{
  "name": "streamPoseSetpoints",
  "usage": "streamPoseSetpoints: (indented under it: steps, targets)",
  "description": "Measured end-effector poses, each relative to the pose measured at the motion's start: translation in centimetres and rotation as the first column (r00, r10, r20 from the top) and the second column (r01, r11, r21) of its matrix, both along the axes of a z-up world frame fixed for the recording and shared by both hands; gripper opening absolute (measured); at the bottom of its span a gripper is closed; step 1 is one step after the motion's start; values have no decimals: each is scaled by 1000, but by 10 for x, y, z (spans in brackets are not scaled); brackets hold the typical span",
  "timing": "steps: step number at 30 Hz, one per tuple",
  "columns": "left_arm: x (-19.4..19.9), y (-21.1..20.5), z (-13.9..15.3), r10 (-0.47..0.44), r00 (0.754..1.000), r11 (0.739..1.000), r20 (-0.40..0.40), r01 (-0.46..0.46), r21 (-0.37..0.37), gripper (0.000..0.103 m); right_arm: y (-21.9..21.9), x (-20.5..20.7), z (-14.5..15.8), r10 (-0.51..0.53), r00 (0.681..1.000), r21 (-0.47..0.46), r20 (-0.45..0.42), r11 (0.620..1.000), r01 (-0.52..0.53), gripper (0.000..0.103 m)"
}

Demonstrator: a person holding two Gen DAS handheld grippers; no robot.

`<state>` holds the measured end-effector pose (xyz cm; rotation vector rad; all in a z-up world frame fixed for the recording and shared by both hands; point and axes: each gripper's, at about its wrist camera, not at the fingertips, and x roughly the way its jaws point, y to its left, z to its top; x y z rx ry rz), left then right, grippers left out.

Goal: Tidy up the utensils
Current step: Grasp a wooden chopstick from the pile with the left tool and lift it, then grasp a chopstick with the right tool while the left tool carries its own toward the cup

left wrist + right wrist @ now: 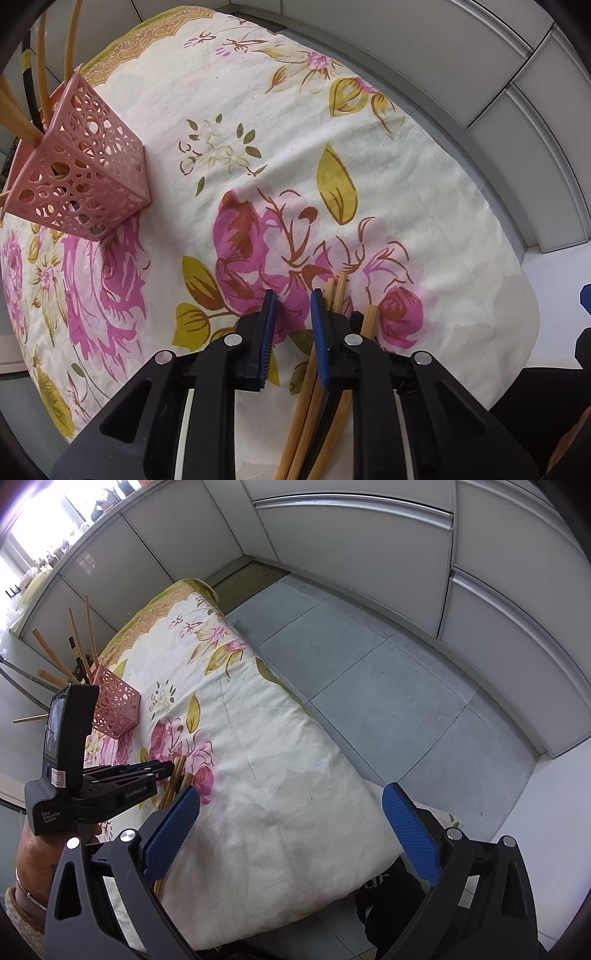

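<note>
A bundle of bamboo chopsticks (pixel 334 295) lies on the flowered cloth (pixel 258 129). It runs under the right finger of my left gripper (pixel 293 295), which points down at the cloth. Its blue pads stand a narrow gap apart, and only cloth shows between the tips. The right wrist view shows that left gripper (pixel 164 770) from the side, with the chopsticks (pixel 177 779) at its tips. My right gripper (pixel 291 797) hangs wide open over the cloth's near part, holding nothing. A pink perforated holder (pixel 85 166) (pixel 116 709) at the far left holds several chopsticks.
The cloth covers a low table (pixel 258 849) whose right edge drops to a grey tiled floor (pixel 369 664). Grey cabinet fronts (pixel 332 554) run along the back and right. A person's hand (pixel 35 853) with a bracelet holds the left gripper.
</note>
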<state>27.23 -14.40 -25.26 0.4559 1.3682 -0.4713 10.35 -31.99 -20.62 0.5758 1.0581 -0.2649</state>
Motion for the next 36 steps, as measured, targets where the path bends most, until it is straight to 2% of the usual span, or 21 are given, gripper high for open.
streamPoseSetpoints:
  steps: [12, 17, 23, 25, 27, 30, 32, 36]
  targets:
    - [-10, -15, 16, 3, 1000, 999, -1, -3, -39, 18, 0, 0, -1, 5, 1000, 13, -4, 1000, -5, 96]
    - [-12, -15, 1, 2, 999, 1000, -35, -3, -29, 20, -1, -1, -1, 4, 1000, 10, -4, 1000, -4, 96]
    - [-15, -23, -4, -46, 998, 999, -34, 46, 3, 20, 2, 2, -1, 15, 1000, 5, -10, 1000, -15, 96]
    - [-16, -20, -4, -43, 998, 999, -42, 43, -3, 14, 6, 4, 0, 23, 1000, -3, -13, 1000, -23, 96]
    - [-16, -9, -5, -6, 999, 1000, -32, 5, -14, 5, 11, 7, 2, 36, 999, -37, -15, 999, -36, 96]
    - [-18, 23, -4, 89, 996, 995, -1, -89, -53, 4, 22, 18, 3, 65, 997, -80, -35, 994, -68, 96]
    - [-24, 49, -2, 159, 987, 985, 28, -157, -73, 4, 31, 30, -1, 88, 994, -70, -66, 993, -93, 96]
    - [-38, 102, 17, 286, 957, 938, 40, -271, -216, 4, 52, 58, -17, 108, 983, 1, -150, 994, -109, 94]
